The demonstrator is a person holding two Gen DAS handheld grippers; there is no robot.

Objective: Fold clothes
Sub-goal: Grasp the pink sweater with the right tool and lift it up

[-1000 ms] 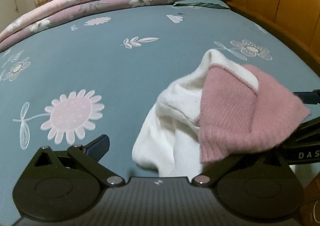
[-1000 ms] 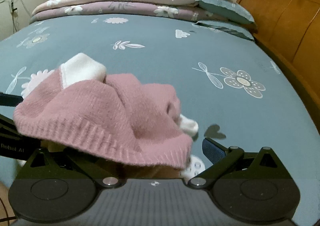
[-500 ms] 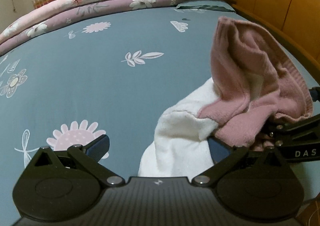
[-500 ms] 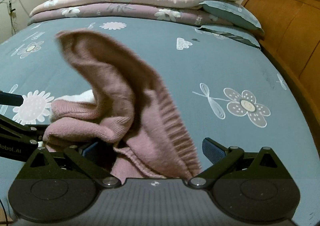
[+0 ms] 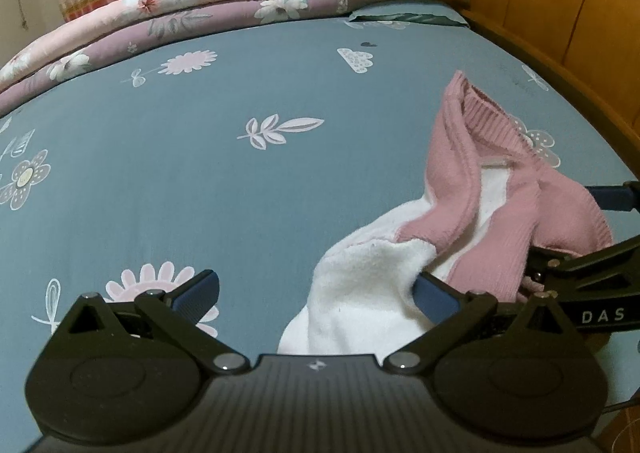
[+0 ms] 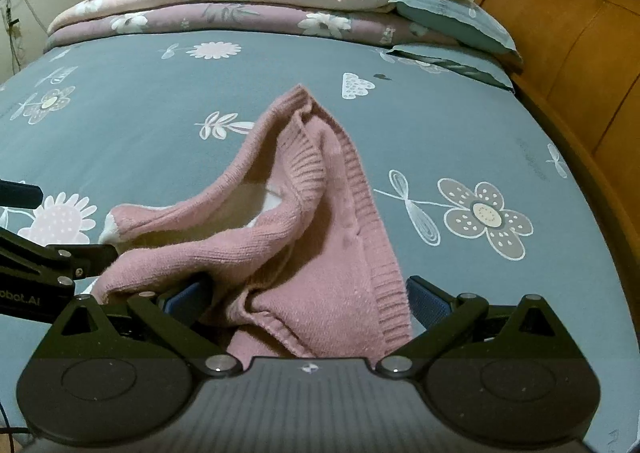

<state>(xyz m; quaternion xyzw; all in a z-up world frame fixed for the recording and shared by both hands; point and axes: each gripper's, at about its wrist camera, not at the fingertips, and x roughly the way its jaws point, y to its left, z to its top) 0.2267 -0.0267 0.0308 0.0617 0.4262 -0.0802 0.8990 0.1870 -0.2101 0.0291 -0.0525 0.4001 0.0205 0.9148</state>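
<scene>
Both grippers are low over the bed sheet (image 5: 200, 181) now, side by side, and the garment is bunched between and ahead of them. The left gripper (image 5: 316, 295) has its jaws spread wide, nothing pinched: the sweater's white part (image 5: 360, 293) sits inside the gap, bunched against the right-hand pad, while the left-hand pad stands clear over the sheet. The right gripper (image 6: 304, 303) is spread as well, and the pink knit sweater (image 6: 320, 237) is heaped right between its pads. Whether the cloth is merely draped there or lightly caught on the left-hand pad, hard to say; the fold hides the contact.

Here's the relation that matters. From the right jaws the sweater runs straight forward, its long axis pointing away along the fingers to a ribbed hem peak (image 6: 304, 101) well ahead. From the left jaws the same garment lies forward and to the right, the pink half mostly beyond the right pad, nearer the other tool. So the right gripper is the nearer one for the pink end, the left for the white end.

My read: the garment is still a crumpled heap, folding barely begun. The next grab probably wants each tool closing on its own end, then pulling apart to flatten it.
</scene>
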